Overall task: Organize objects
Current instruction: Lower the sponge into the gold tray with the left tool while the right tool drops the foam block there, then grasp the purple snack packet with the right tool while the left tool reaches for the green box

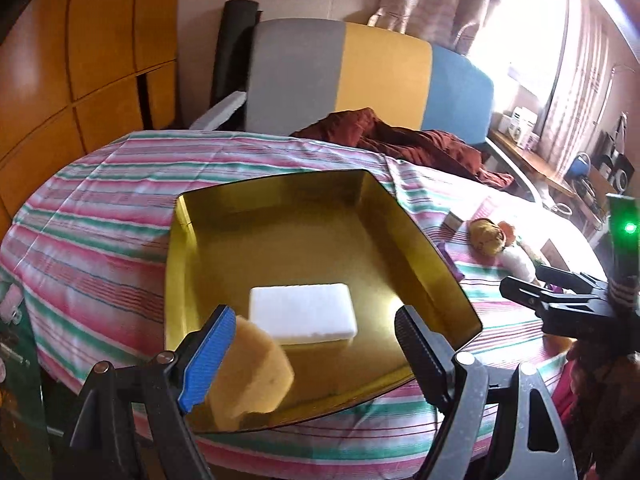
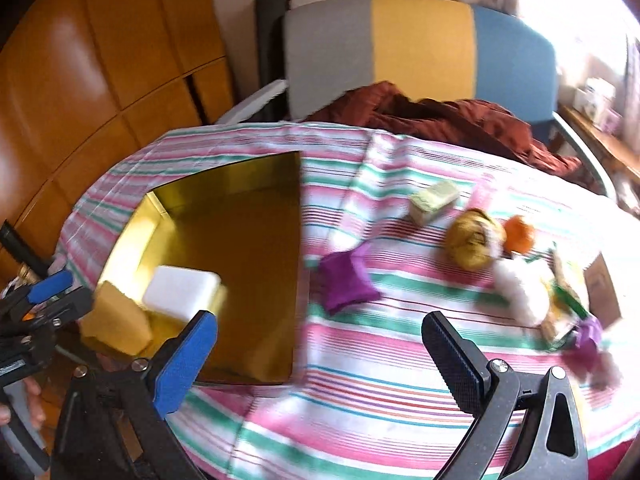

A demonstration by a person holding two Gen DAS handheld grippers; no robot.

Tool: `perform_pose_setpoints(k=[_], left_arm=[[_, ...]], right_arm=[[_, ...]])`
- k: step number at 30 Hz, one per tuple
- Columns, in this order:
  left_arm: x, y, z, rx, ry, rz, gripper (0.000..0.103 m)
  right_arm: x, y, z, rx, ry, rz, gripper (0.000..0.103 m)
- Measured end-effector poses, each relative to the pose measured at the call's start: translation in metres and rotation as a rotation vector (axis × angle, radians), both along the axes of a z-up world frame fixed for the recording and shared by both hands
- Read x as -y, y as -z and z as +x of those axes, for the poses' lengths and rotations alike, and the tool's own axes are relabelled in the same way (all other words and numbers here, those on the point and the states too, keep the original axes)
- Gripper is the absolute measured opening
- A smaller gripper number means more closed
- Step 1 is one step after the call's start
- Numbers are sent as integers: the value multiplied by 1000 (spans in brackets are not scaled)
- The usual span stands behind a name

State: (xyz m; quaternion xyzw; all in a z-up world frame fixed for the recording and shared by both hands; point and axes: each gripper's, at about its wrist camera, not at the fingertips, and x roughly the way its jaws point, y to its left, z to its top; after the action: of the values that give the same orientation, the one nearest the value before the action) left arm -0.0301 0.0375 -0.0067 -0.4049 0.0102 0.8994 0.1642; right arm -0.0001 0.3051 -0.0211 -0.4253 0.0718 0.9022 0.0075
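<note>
A bed with a striped cover point(image 1: 100, 216) fills both views, with a grey, yellow and blue headboard point(image 1: 360, 76) behind it and a dark red blanket point(image 1: 420, 140) bunched at its foot. On the cover sits a shiny gold tray point(image 1: 372, 208), with a white block point(image 1: 303, 312) lying flat on its floor.

The left gripper point(image 1: 316, 344) hangs over the tray's near edge with its jaws spread wide; a yellow sponge point(image 1: 248, 372) sits against the blue pad point(image 1: 208, 356) only, with the other finger well clear of it. From the right wrist the sponge shows at the tray's near left corner, just beside the white block.

The right gripper point(image 2: 320, 356) is released too, nothing between its fingers, over the cover right of the tray. Only its camera shows the loose things clearly: a purple pouch point(image 2: 346, 282) near the tray's right wall, a small greenish box point(image 2: 434, 196), a tan yarn ball point(image 2: 474, 244), an orange ball point(image 2: 520, 234) and a white fluffy lump point(image 2: 520, 292). The left view catches just part of that pile, far right.
</note>
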Motion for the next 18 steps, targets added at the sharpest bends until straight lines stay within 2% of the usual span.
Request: perform_pose_setpoints(k=[6,9,13,18], left_arm=[[-12,3,-5,16,25,-13,83],[-17,7,-9,29,31,-24,83],[-24,10,-15,43,41,-34,83],[-29,15,-25,62,44,-41,83]], right_arm=[[-34,18,-5,33,15,75,102],[-46,28,-17,62,-24,94,93],[-51,40,-38,102,-114,58,78],[-47,57,-67,146,-245,0,71]])
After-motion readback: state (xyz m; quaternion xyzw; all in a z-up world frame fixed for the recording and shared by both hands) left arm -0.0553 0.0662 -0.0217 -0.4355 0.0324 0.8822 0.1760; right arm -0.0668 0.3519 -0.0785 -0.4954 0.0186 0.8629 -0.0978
